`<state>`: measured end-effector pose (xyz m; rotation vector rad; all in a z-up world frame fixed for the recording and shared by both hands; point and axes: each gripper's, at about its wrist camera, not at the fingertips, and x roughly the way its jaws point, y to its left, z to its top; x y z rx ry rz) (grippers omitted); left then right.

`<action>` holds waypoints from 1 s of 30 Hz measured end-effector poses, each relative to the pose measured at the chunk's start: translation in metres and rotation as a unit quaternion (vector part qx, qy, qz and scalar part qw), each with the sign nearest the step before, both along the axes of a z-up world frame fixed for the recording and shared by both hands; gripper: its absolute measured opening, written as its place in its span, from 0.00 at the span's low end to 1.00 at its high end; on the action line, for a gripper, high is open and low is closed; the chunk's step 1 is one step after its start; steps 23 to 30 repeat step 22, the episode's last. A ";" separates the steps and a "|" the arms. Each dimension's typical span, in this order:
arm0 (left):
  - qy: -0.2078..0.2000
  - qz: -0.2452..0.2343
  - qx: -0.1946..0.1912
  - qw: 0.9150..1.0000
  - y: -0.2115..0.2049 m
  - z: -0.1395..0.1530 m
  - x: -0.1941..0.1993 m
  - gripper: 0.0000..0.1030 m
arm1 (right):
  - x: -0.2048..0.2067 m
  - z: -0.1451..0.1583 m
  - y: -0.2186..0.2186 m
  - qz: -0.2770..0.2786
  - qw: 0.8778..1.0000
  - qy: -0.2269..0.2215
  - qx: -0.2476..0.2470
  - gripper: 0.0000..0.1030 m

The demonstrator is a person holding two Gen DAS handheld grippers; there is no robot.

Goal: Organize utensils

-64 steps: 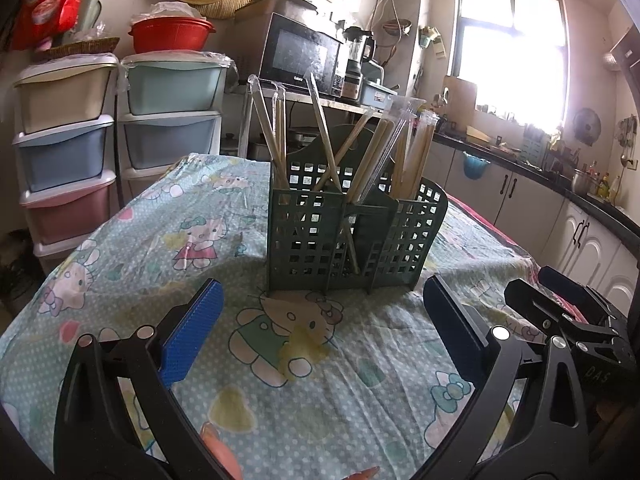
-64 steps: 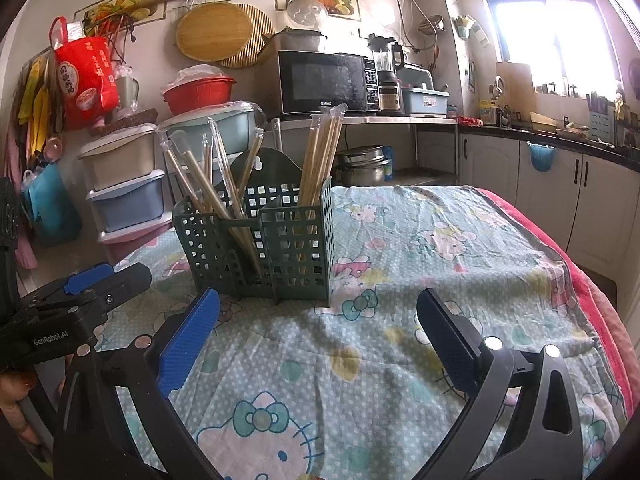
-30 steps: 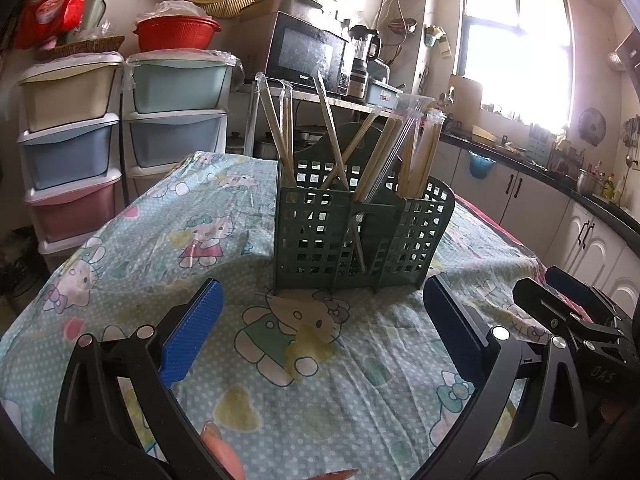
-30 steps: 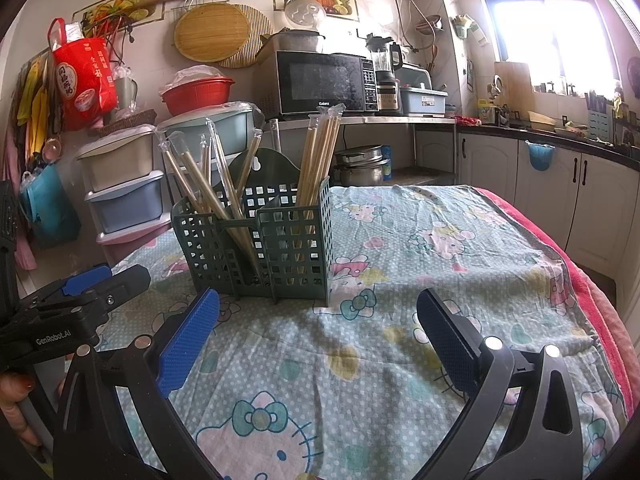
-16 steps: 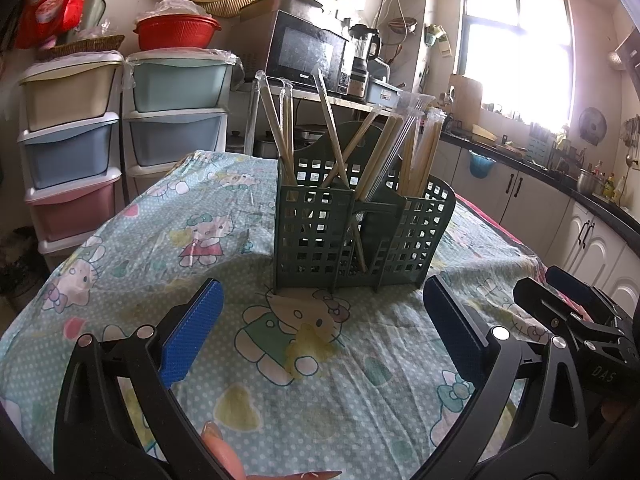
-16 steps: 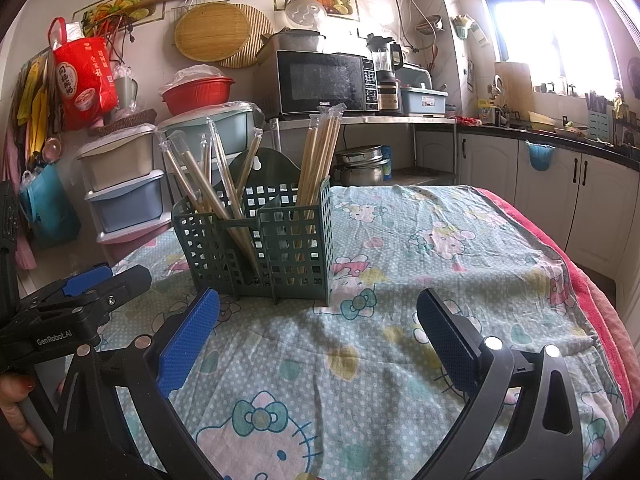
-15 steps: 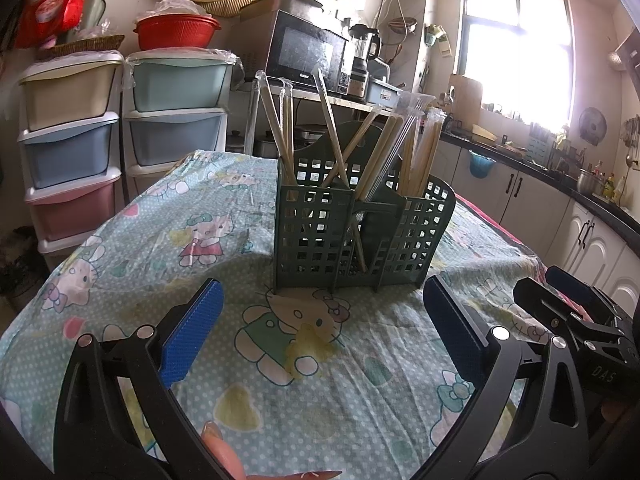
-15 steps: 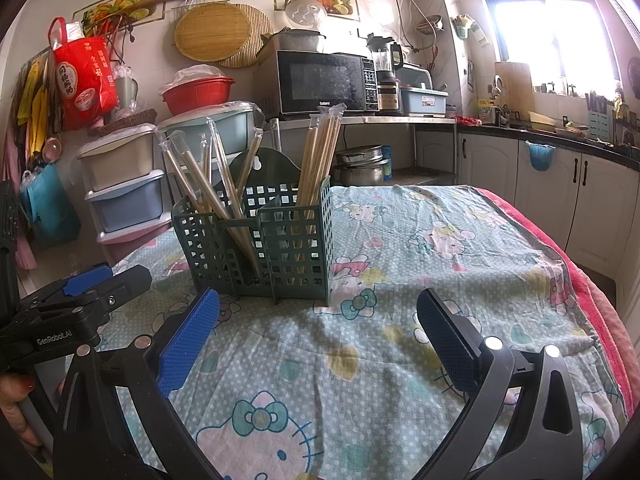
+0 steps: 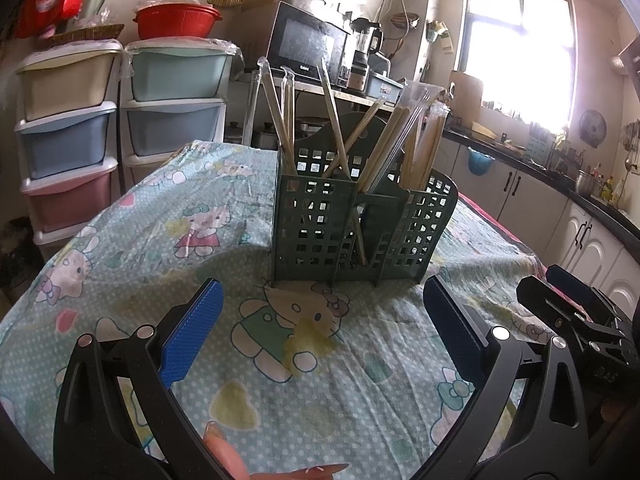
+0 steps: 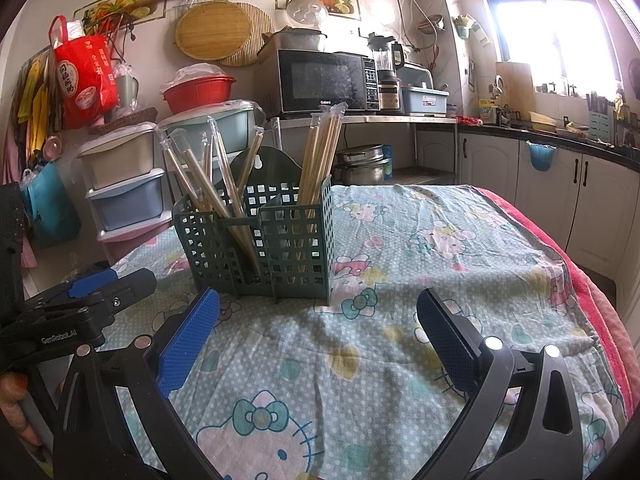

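**Risk of tipping a light caddy with both claws empty**

Left wrist view. We see the left claw (image 9: 320, 332) spread wide with nothing between its blue pads, hovering low over the cartoon-print cloth of the table (image 9: 132, 240). The green slotted caddy (image 9: 360, 228) stands upright near the middle of the table, toward its far edge, and holds the wrapped chopsticks (image 9: 340, 120), which lean and cross at several angles. The right claw (image 9: 576, 304) shows at the right side, close to the table's right edge. We judge the main hazard here to be the crossed sticks: pulling one that is pinned under another could drag its neighbours out or rock the caddy, which looks light and top-heavy.

Right wrist view. The right claw (image 10: 318, 328) is likewise wide apart and empty. The caddy (image 10: 256, 240) sits ahead and left of it; one bundle of chopsticks (image 10: 320, 148) stands nearly straight in the right compartment, while looser ones (image 10: 208, 176) fan out on the left. The left claw (image 10: 108, 284) lies near the caddy's left side. The cloth is wrinkled, so we think a sideways nudge could slide or topple the caddy. The slick wrappers may also slip from a pinch.
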<state>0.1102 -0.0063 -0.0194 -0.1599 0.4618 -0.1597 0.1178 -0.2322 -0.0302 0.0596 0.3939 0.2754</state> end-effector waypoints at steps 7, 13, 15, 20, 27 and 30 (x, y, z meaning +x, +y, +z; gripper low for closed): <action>0.012 0.004 0.003 1.000 -0.002 0.000 0.004 0.90 | 0.003 -0.005 -0.001 -0.006 1.000 0.012 -0.001 0.94; 0.012 0.016 0.007 1.000 0.000 0.004 0.003 0.90 | 0.013 -0.005 -0.014 -0.026 0.998 0.050 0.009 0.93; 0.027 0.025 0.004 0.999 0.009 0.008 0.008 0.90 | 0.024 -0.002 -0.030 -0.050 0.996 0.073 0.005 0.93; 0.092 0.106 0.068 0.988 0.067 0.014 0.050 0.90 | 0.081 -0.009 -0.099 -0.140 0.974 0.177 -0.019 0.94; 0.109 0.154 0.088 0.978 0.092 0.009 0.070 0.90 | 0.108 -0.023 -0.127 -0.176 0.959 0.217 -0.047 0.94; 0.109 0.154 0.088 0.978 0.092 0.009 0.070 0.90 | 0.108 -0.023 -0.127 -0.176 0.959 0.217 -0.047 0.94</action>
